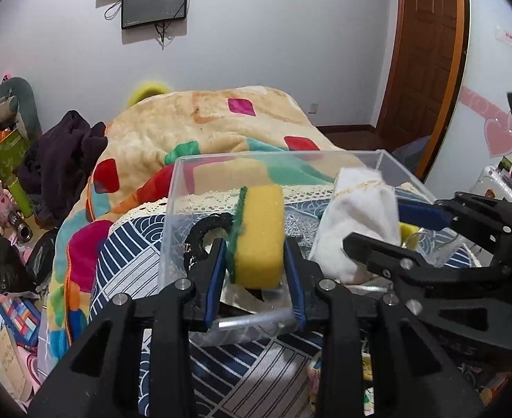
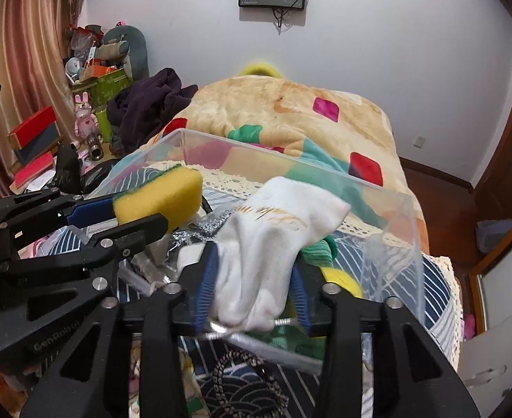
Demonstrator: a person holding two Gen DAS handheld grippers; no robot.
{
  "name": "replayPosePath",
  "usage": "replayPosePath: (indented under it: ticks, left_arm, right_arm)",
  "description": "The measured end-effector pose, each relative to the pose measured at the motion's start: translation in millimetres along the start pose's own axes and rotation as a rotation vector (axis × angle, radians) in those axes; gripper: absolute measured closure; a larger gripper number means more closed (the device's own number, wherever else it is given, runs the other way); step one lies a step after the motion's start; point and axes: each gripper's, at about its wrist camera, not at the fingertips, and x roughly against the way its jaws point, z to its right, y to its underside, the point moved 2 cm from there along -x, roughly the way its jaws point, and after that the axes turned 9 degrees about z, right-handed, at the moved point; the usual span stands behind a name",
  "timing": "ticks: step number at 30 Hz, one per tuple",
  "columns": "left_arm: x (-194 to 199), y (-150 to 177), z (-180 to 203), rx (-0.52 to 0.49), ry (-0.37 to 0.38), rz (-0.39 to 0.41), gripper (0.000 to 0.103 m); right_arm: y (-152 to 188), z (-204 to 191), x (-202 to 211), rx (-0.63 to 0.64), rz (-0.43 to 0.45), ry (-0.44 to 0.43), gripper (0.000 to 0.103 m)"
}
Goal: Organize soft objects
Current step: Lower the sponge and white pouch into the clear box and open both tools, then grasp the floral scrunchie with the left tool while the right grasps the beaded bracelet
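My left gripper (image 1: 256,264) is shut on a yellow sponge with a green scrub side (image 1: 259,233) and holds it over a clear plastic box (image 1: 200,160) on the bed. My right gripper (image 2: 256,292) is shut on a white sock (image 2: 273,240) and holds it over the same box (image 2: 409,237). In the left wrist view the right gripper (image 1: 388,226) and the sock (image 1: 356,216) are at the right. In the right wrist view the left gripper (image 2: 141,212) with the sponge (image 2: 162,198) is at the left. A green cloth (image 2: 320,247) and another yellow sponge (image 2: 346,282) lie in the box.
The box stands on a blue-and-white patterned cover (image 1: 130,264). A colourful blanket (image 1: 221,118) is heaped behind it. A dark garment (image 1: 64,153) and cluttered boxes and toys (image 2: 92,80) are at the left. A black beaded chain (image 2: 242,379) lies in front of the box.
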Motion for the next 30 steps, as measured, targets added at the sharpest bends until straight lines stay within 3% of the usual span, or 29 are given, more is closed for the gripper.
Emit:
replayPosePath:
  ticks: [2, 5, 14, 22, 30]
  left_arm:
    - [7.9, -2.2, -1.9, 0.014, 0.013, 0.013, 0.058]
    - [21.8, -7.1, -0.8, 0.011, 0.021, 0.048, 0.056]
    - [57.5, -10.1, 10.7, -0.024, 0.049, 0.116, 0.034]
    - [63.7, 8.0, 21.5, -0.043, 0.074, 0.089, 0.03]
    - [44.4, 48.3, 23.9, -0.038, 0.075, -0.022, 0.029]
  right_arm:
    - [-0.5, 1.6, 7.6, -0.003, 0.02, 0.003, 0.047]
    - [-2.5, 4.3, 20.7, -0.006, 0.061, 0.01, 0.039]
    - [-5.9, 5.3, 60.8, -0.003, 0.178, 0.027, 0.022]
    - [11.3, 12.5, 77.5, -0.038, 0.218, 0.06, 0.021]
    - [46.5, 28.1, 58.1, -0.146, 0.12, 0.051, 0.021]
